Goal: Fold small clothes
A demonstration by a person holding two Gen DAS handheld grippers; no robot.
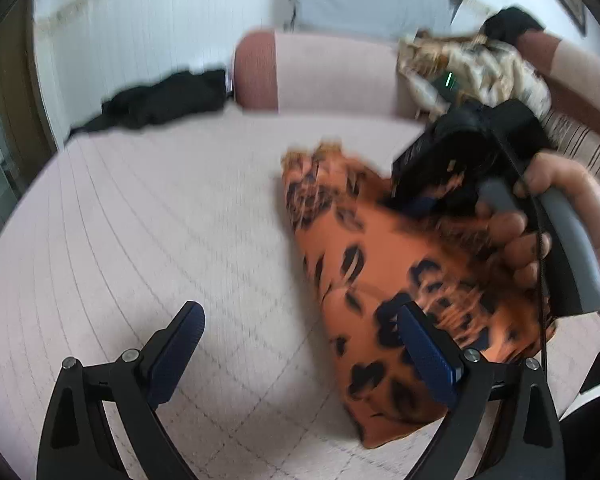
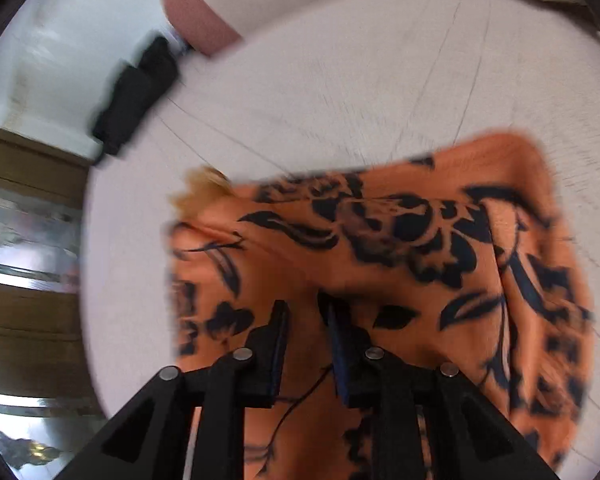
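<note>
The left gripper [image 1: 300,352] is spread wide and holds nothing; it hangs above the bed [image 1: 160,220], with the right finger [image 1: 428,356] in front of the orange cloth [image 1: 364,280]. In the left view the cloth hangs from about 2 o'clock down to 5 o'clock, with its lower edge on the bed; the right gripper [image 1: 424,200] pinches its upper part, and a hand [image 1: 560,232] grips the handle. In the right view the right gripper [image 2: 306,316] is nearly closed, with a fold of cloth [image 2: 380,248] between the fingers; black clothes [image 1: 164,98] lie at 11 o'clock beside a pink bolster [image 1: 312,70]; more patterned clothes [image 1: 472,68] at 1 o'clock.
</note>
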